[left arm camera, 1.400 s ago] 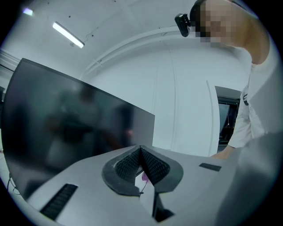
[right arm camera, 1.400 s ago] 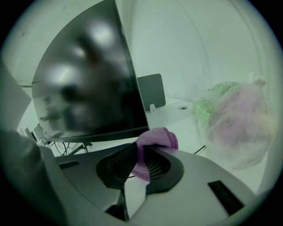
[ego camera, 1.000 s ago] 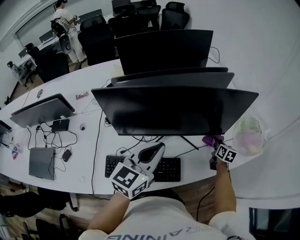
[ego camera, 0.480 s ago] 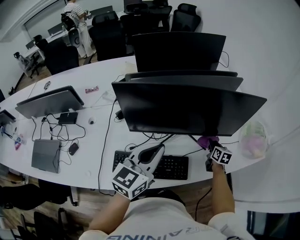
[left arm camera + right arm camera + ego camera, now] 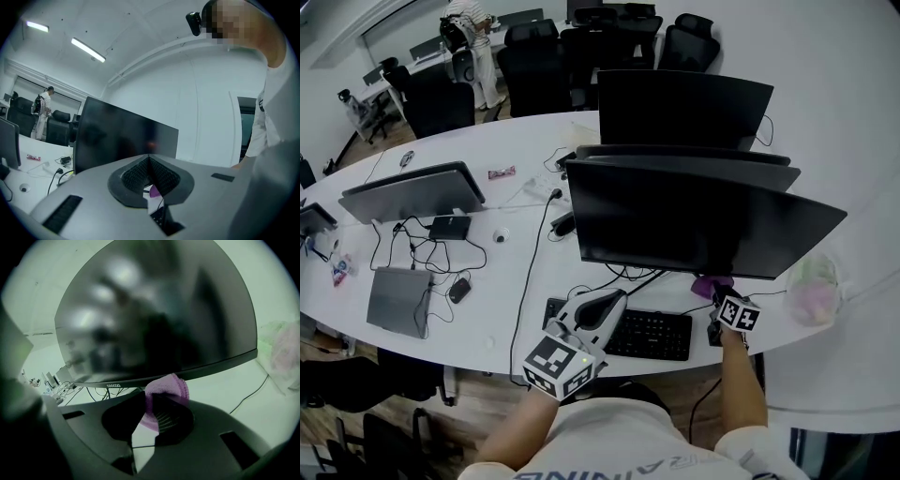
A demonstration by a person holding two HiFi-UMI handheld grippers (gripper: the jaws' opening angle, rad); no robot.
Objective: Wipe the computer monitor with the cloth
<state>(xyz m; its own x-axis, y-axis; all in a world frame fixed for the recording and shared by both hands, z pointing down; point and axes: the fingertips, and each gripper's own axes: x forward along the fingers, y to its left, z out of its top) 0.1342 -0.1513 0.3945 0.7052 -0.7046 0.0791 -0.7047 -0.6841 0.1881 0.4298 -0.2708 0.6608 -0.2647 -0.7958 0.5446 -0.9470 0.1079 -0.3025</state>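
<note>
At the near edge of the long white table [image 5: 487, 323], seen from the head camera, the left gripper [image 5: 614, 298] hangs over the left end of a black keyboard [image 5: 652, 335], with its jaws pointing towards the far side. The right gripper [image 5: 715, 292] sits further right, with its tips under the lower edge of the wide black monitor [image 5: 703, 230]. A purple cloth [image 5: 709, 284] is bunched at those tips, below the right part of the monitor's bottom edge. A crumpled plastic bag [image 5: 814, 286] lies on the table to the right of it. Looking along the left gripper [image 5: 149, 161] from its own camera, the two ribbed pads are pressed together with nothing caught between them. The monitor [image 5: 122, 140] stands dark beyond it, and a small scrap of the purple cloth [image 5: 153, 191] shows far off through the gap below the jaws. Looking along the right gripper [image 5: 152, 401] from its own camera, the jaws are clamped on the cloth [image 5: 168, 389]. Its folded top bulges out above the pads and reaches right up to the monitor's [image 5: 159, 310] lower bezel, just right of the small printed logo. Whether cloth and bezel actually touch I cannot tell.
</note>
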